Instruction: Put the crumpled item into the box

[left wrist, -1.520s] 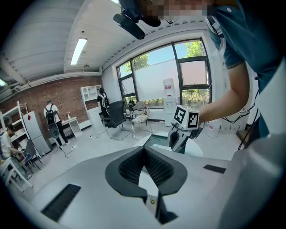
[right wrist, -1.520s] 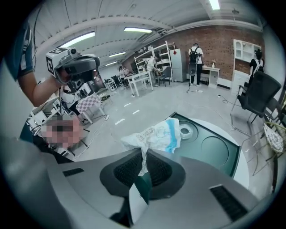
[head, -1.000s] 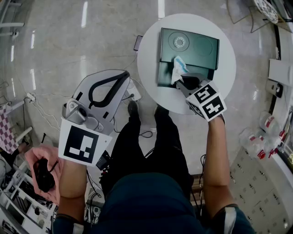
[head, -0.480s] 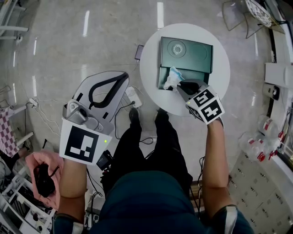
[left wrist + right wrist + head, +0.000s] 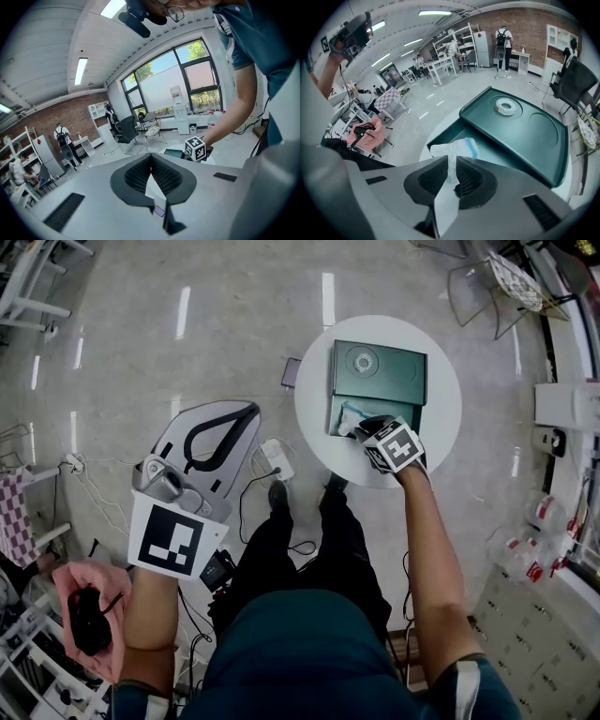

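**Crumpled item held over the open part of the box, release not yet made**

The crumpled white paper item with a blue edge (image 5: pixel 456 146) is gripped by the right gripper (image 5: pixel 451 169). Its fingers are closed narrowly on the lower part of the item, and the upper part stands out free beyond the fingertips. In the right gripper view the long axis of the item runs from 6 o'clock to 12 o'clock, so it lies along the fingers and not across them.

The dark green plastic box (image 5: pixel 534 133) is placed on the round white surface (image 5: pixel 442 432). Its flat lid is seen toward 1 o'clock from the fingers, with a small white ring (image 5: pixel 505 107) resting on it. The open compartment is seen directly behind the free end of the item, at 12 o'clock. In the head view the right gripper (image 5: pixel 360 425) is found at the 7 o'clock corner of the box (image 5: pixel 389 381), with the item (image 5: pixel 346 417) over the opening. Whether the paper already touches the floor of the compartment cannot be told.

The left gripper (image 5: pixel 251 412) is held well apart, at 8 o'clock from the surface, over the floor. Its fingers (image 5: pixel 140 174) are pressed together at the tips and nothing is carried between them. The right gripper is therefore the only one near the box.

It is judged that the task is almost finished. What is needed next is probably only that the fingers are opened, so that the item falls into the compartment. Some risk is seen that the light paper sticks to a pad, or lands on the low rim.
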A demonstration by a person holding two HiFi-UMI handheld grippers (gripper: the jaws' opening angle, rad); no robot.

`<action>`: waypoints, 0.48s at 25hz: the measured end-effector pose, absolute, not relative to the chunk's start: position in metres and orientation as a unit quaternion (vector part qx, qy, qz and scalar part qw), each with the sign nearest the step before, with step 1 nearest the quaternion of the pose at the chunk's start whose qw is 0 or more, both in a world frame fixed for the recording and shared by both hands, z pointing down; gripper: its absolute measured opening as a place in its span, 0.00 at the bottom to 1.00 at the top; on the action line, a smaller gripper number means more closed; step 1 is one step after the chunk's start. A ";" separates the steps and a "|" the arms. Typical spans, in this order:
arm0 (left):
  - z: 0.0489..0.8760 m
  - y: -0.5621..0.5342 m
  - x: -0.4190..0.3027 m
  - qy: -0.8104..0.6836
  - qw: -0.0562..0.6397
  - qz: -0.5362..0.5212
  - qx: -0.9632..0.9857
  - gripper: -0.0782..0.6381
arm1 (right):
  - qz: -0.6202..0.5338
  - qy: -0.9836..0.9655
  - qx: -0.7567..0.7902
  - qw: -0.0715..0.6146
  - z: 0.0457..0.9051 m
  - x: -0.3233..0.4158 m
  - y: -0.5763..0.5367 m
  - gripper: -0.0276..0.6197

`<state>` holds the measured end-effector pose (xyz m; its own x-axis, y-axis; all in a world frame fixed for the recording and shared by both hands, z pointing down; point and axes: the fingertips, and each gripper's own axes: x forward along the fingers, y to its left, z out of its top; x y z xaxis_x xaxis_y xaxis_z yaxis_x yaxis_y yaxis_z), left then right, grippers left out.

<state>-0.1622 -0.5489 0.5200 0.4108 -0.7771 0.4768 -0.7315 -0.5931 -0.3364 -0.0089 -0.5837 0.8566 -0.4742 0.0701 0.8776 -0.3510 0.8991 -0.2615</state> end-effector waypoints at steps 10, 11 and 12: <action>0.437 -0.509 -0.178 0.465 0.076 -0.285 -0.835 0.13 | 0.175 -0.850 0.122 0.481 0.757 -0.023 -0.566 0.13; 0.428 -0.505 -0.180 0.467 0.081 -0.282 -0.835 0.14 | 0.167 -0.855 0.126 0.475 0.740 -0.026 -0.567 0.12; 0.420 -0.502 -0.181 0.468 0.085 -0.279 -0.834 0.14 | 0.158 -0.859 0.131 0.468 0.723 -0.029 -0.568 0.13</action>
<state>-0.1807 -0.5017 0.4199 0.4065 -0.8281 0.3859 -0.7337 -0.5476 -0.4022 -0.0287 -0.5677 0.7229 -0.5275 -0.0778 0.8460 -0.3739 0.9154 -0.1490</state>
